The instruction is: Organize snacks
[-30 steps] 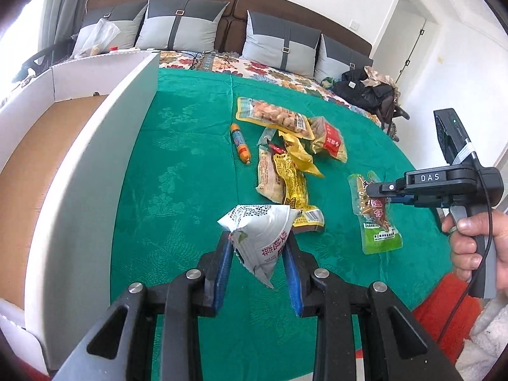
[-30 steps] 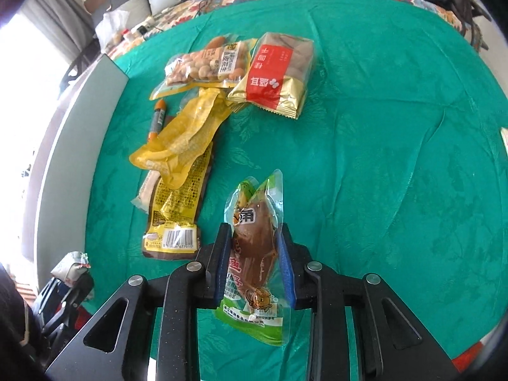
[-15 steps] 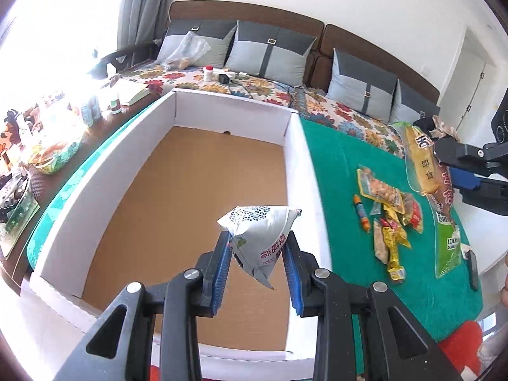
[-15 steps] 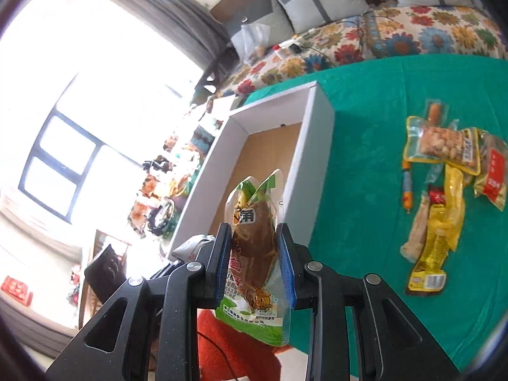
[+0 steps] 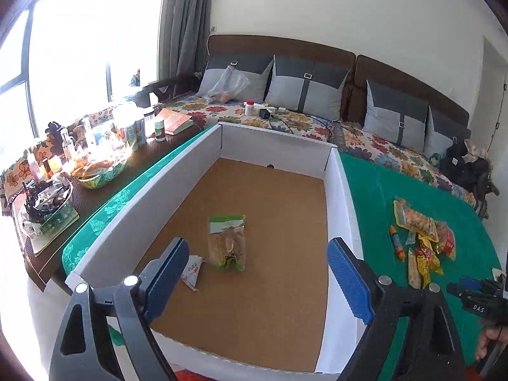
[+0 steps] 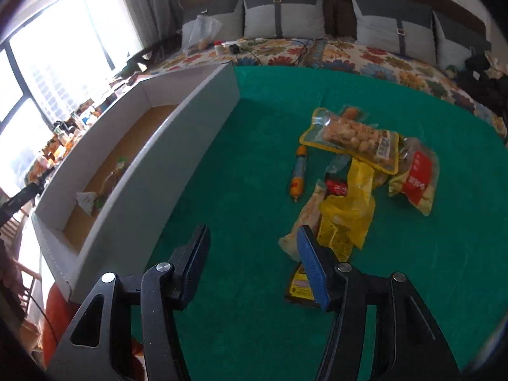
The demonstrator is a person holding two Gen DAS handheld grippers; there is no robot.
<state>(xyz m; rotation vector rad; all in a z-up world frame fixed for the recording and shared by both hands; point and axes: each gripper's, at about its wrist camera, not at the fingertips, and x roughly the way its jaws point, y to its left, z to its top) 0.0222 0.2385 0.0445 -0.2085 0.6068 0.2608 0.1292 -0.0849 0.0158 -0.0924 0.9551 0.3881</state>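
Observation:
A white-walled cardboard box [image 5: 337,197] with a brown floor lies on the green cloth. Inside it rest a green-topped clear snack packet [image 5: 227,242] and a small white packet [image 5: 192,269]. My left gripper [image 5: 257,268] hovers over the box, its jaws opening wide with nothing between them. My right gripper [image 6: 252,257] is above the green cloth [image 6: 260,146] beside the box [image 6: 177,146], jaws opening and empty. A pile of snacks lies to its right: a peanut bag [image 6: 355,141], a red-and-gold packet [image 6: 416,181], yellow packets [image 6: 347,212] and a sausage stick [image 6: 299,171].
A floral-covered sofa with grey cushions [image 5: 304,89] runs along the back. A cluttered side table with bottles and bowls [image 5: 85,155] stands left of the box. A person's hand holding the right gripper's handle [image 5: 485,304] shows at the lower right of the left wrist view.
Both grippers have let go of their packets, which now lie in the box, and their jaws have opened. The right gripper has swung back from the box to over the green cloth.

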